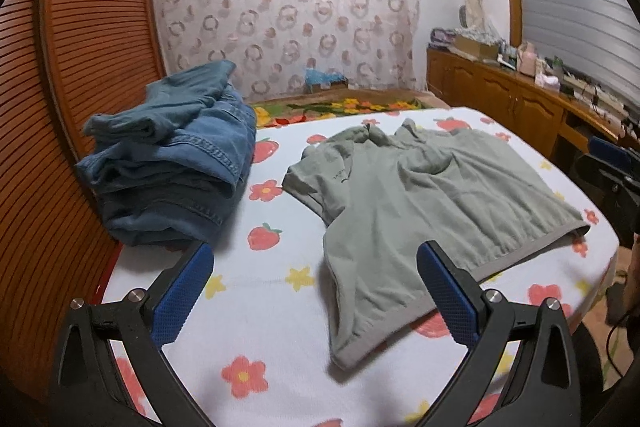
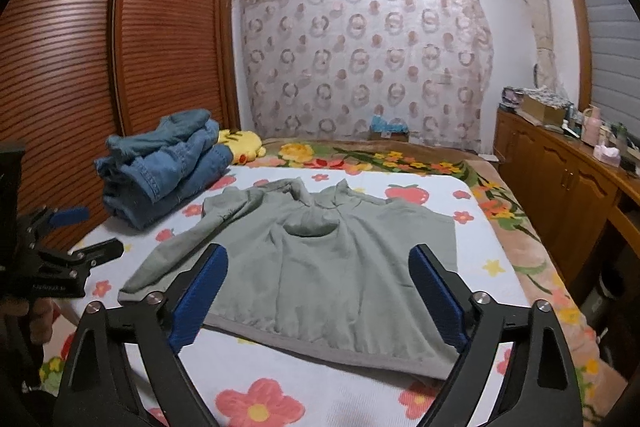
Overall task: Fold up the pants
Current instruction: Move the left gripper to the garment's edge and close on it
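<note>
A grey-green garment (image 1: 404,195) lies spread flat on the flowered bed sheet (image 1: 256,307); it also shows in the right wrist view (image 2: 320,259), hem toward me. My left gripper (image 1: 314,263) is open and empty, held above the sheet at the garment's left lower corner. My right gripper (image 2: 318,267) is open and empty above the garment's near hem. The left gripper (image 2: 76,231) shows at the left edge of the right wrist view. A pile of folded blue jeans (image 1: 172,155) sits at the far left of the bed, also in the right wrist view (image 2: 164,167).
A slatted wooden wardrobe (image 1: 80,67) stands close along the bed's left side. A wooden cabinet (image 2: 568,187) with clutter runs along the right. A yellow plush (image 2: 242,145) lies behind the jeans. A floral blanket (image 2: 400,155) covers the far end of the bed.
</note>
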The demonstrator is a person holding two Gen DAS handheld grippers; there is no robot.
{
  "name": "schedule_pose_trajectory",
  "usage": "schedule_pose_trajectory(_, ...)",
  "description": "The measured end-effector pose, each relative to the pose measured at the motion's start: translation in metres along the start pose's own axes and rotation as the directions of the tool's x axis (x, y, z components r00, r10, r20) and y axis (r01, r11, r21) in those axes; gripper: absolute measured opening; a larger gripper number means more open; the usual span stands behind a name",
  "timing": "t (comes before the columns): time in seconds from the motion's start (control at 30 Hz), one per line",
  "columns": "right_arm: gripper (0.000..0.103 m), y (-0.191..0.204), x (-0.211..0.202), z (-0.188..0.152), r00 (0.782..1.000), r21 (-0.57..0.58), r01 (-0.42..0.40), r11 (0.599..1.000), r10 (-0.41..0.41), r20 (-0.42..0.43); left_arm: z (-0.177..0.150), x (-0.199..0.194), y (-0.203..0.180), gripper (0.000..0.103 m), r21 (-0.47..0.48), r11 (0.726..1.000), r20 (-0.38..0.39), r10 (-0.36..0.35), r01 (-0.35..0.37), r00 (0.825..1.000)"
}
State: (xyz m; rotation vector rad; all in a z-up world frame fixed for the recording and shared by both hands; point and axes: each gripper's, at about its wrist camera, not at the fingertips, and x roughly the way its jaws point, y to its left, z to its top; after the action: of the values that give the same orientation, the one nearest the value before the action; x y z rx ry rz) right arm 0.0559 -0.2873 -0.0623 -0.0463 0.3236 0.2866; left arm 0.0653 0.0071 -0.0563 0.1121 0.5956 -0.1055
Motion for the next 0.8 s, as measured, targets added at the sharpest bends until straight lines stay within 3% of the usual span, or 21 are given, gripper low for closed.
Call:
schedule_pose_trajectory(0.2,0.081,-0.005,0.020,0.001,0.998,-0.017,-0.037,0.999,0.036,-0.048,0.018,0.025,0.011,0.099,0.007,0.999,-0.016,-0.049,0.049,0.999)
schedule_pose_trajectory(0.43,0.080,-0.006,0.033,0.003,0.995,-0.057,-0.053,0.997,0.048,-0.093,0.038,0.048,0.015,0.084,0.048,0.988,-0.054,-0.142,0.145,0.988)
schedule_pose_trajectory(0.8,0.068,-0.010,0.050,0.019,0.982,-0.053,-0.127,0.991,0.118,-0.146,0.064,0.099,0.022,0.055,0.057,0.991,-0.119,-0.117,0.125,0.986)
